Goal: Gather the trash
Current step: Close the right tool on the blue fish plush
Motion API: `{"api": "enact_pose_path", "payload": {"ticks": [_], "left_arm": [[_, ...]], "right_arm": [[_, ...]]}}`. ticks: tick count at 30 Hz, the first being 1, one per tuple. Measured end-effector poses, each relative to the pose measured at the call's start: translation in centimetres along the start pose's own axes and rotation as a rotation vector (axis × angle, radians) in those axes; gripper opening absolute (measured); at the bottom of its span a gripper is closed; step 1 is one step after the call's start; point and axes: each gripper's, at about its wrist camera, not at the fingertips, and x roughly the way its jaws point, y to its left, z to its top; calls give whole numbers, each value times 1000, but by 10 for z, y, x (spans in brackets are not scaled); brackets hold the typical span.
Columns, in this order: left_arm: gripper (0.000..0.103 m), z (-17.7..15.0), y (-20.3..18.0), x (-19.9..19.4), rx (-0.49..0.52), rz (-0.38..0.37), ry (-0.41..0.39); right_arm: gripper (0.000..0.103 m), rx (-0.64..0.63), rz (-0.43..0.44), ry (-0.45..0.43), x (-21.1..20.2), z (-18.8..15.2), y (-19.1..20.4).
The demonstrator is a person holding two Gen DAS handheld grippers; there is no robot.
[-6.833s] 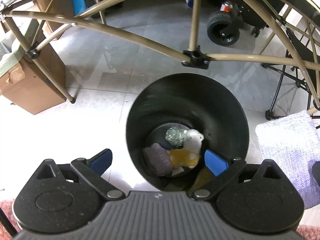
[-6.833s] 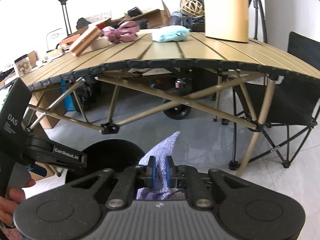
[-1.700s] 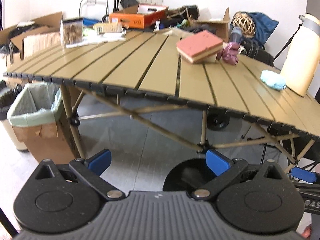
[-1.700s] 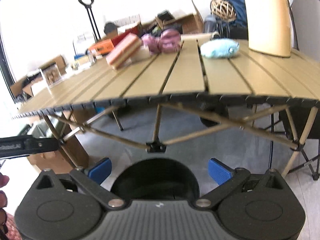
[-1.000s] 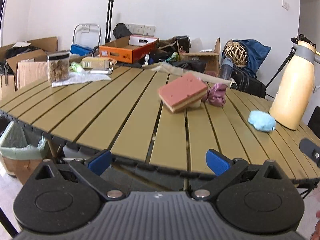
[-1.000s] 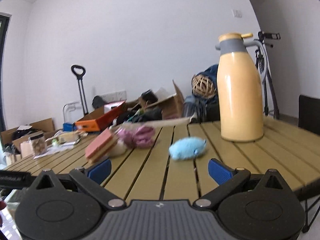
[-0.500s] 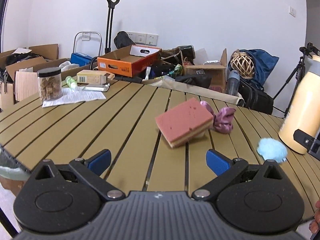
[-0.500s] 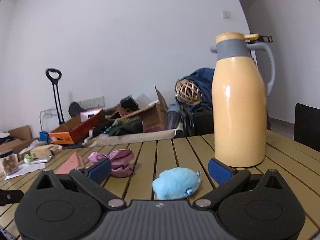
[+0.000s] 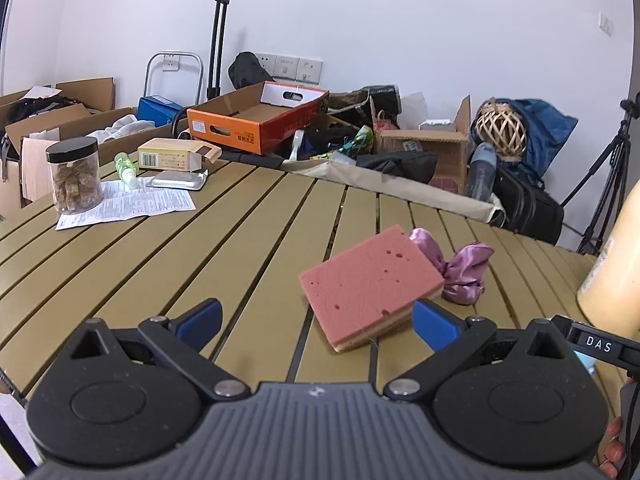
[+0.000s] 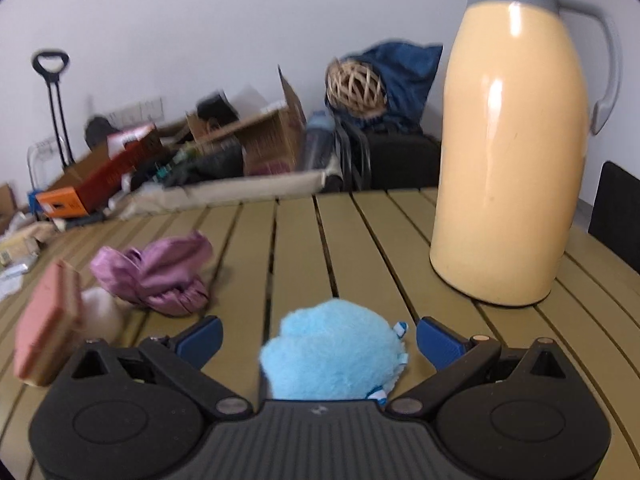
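Blue fluff fills our right view: the plush toy lies on the slatted table between the wide-spread fingers of our right gripper, the yellow jug near on its right. Only our left view shows the pink sponge, tilted, long axis running away rightward, ahead of our wide-open left gripper, with bare slats leftward.
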Motion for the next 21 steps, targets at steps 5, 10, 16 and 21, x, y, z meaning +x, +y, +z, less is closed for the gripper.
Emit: {"api": "enact_pose_path", "payload": {"ticks": [5, 10, 16, 21], "left_arm": [[103, -3, -3, 15, 10, 5, 44], [103, -5, -4, 17, 6, 7, 48], [103, -6, -3, 19, 10, 11, 54], [103, -6, -2, 19, 10, 16, 54]], "right_arm": [[103, -17, -4, 76, 22, -2, 0], [102, -20, -16, 108, 32, -3, 3], [89, -31, -40, 122, 35, -5, 5], [82, -32, -42, 121, 33, -8, 4]]}}
